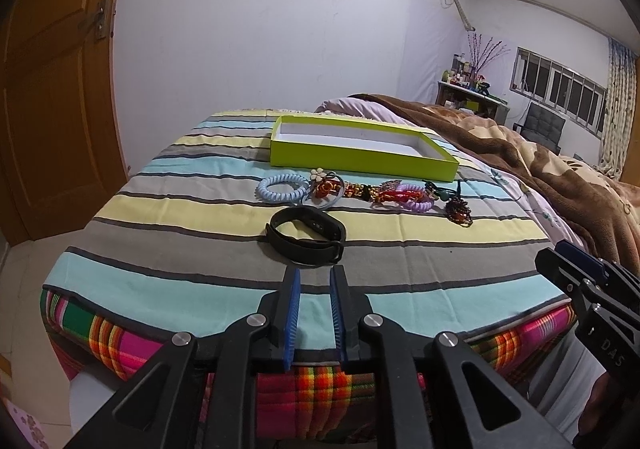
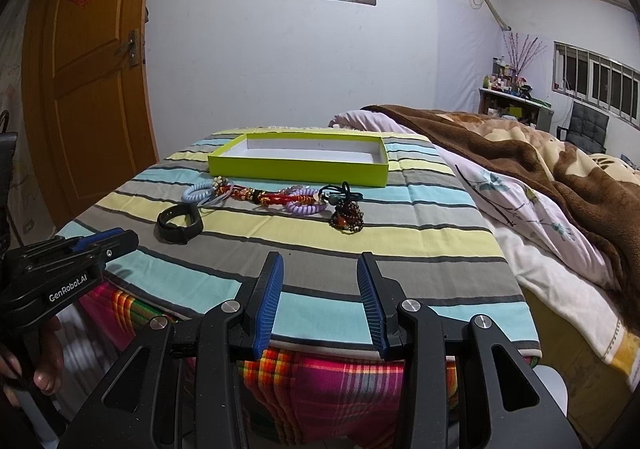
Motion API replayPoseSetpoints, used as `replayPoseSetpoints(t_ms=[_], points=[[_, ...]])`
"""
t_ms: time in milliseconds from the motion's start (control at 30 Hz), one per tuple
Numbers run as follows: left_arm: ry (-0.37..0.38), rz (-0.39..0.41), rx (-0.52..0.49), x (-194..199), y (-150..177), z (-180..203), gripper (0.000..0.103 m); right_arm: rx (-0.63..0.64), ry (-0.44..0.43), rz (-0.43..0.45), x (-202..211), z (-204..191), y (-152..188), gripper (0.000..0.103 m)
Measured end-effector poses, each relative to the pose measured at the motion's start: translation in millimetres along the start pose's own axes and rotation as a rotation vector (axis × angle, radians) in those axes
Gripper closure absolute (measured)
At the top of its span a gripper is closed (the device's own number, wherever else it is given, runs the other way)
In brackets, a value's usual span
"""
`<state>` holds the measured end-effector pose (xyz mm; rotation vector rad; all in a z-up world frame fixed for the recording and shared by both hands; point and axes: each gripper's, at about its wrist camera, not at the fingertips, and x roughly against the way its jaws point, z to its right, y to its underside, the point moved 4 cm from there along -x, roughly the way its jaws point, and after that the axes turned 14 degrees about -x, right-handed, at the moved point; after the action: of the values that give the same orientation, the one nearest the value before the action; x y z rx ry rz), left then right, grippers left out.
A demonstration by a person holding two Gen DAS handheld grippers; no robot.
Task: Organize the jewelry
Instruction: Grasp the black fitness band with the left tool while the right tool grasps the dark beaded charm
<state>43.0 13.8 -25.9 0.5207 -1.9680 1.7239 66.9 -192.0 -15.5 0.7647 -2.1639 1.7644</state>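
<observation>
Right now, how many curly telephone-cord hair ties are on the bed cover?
2. A pale blue coil tie lies at the left end of the jewelry row, before the green box. A purple coil tie lies toward the right, tangled with red ornaments, which may hide more.

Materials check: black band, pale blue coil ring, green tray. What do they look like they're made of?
Black band: likely silicone or rubber, matte, holding a soft loop with a strap keeper.
Pale blue coil ring: probably plastic, slightly glossy, with phone-cord-style spiral turns.
Green tray: looks like cardboard, thin straight walls, lime outside, plain white inside, sharp folded corners.
</observation>
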Motion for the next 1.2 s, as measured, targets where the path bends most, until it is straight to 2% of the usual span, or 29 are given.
replayPoseSetpoints(t_ms=[267,467,633,833,1000,1200], points=[[-0.006,-0.049,0.018,-21.9,-9.9,-13.6,0.088,0.002,0.004,-0.030,-16.0,2.4,-11.1,0.064],[0.020,-0.139,0.046,-50.7,-16.7,-25.1,0.086,-0.011,-0.010,-0.117,-44.2,4.5,-28.1,0.064],[0.020,-0.166,0.054,-64.5,-23.7,-32.5,0.075,-0.036,-0.021,-0.181,-69.2,8.1,-41.5,0.064],[0.047,-0.193,0.077,-75.9,-33.0,-38.7,0.074,-0.066,-0.024,-0.257,-103.9,14.8,-55.9,0.064],[0.079,-0.228,0.096,-89.2,-35.8,-39.8,0.074,-0.055,-0.012,-0.287,-122.5,16.8,-60.0,0.064],[0.068,-0.268,0.093,-98.7,-37.4,-39.0,0.074,-0.051,-0.004,-0.348,-142.0,20.9,-57.5,0.064]])
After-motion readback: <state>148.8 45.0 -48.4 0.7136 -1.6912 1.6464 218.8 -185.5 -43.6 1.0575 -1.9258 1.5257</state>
